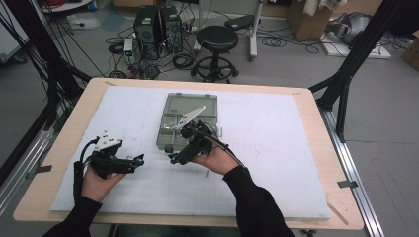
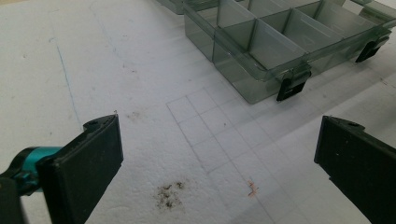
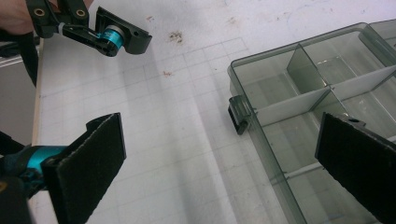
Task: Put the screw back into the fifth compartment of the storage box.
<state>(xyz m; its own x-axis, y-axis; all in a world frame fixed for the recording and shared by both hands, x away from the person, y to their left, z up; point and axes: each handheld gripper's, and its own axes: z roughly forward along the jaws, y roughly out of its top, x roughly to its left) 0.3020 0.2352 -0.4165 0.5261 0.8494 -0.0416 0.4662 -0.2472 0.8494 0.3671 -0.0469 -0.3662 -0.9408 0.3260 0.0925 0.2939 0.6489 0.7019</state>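
High view: grey compartment box at centre of the white-covered counter; right gripper just below its lower edge, left gripper well apart at lower left.

Left gripper view: jaws wide open at the bottom corners, holding nothing; box in the upper right, far beyond them.

Right gripper view: jaws spread wide, gripping nothing; box at right, its front-left corner and latch between them, right jaw over a compartment; left gripper at upper left.

Grey floor, black stool, computer towers.
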